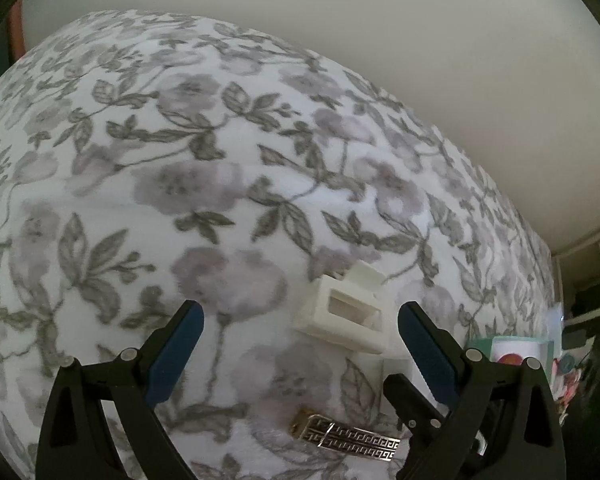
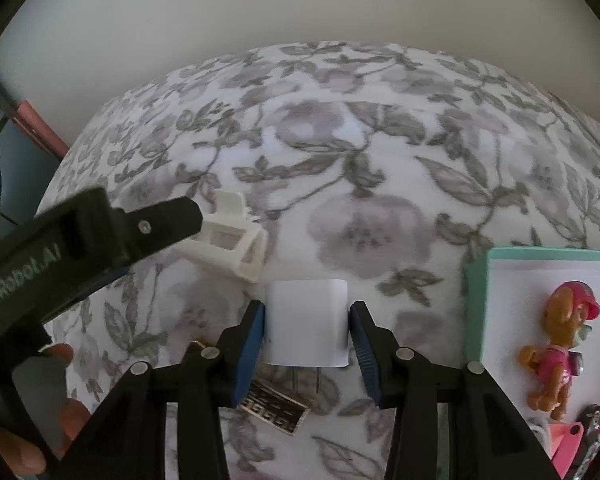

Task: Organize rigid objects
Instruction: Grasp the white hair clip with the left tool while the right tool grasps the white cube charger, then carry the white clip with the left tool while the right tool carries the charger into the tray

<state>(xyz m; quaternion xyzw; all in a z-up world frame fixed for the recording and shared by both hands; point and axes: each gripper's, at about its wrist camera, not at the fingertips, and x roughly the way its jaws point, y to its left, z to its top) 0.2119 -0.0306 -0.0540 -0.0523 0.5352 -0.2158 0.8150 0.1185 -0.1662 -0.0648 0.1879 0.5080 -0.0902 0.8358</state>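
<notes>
A white plug-in charger [image 2: 306, 324] lies on the floral bedspread [image 2: 380, 160], its prongs pointing toward the camera. My right gripper [image 2: 308, 306] is shut on it, one blue pad against each side. A cream plastic frame-shaped part [image 1: 340, 312] lies just beyond it, seen in the right wrist view as the cream part [image 2: 232, 244]. My left gripper [image 1: 300, 306] hovers open over that part, jaws wide with nothing between the pads. A gold bar with a key pattern [image 1: 348, 438] lies near the charger; in the right wrist view the gold bar [image 2: 276, 404] is partly under my fingers.
A teal-rimmed white tray [image 2: 476, 300] at the right holds a toy dog in pink [image 2: 556, 340] and small items at its near end. A person's hand [image 2: 60, 356] holds the left gripper at lower left. A pale wall rises behind the bed.
</notes>
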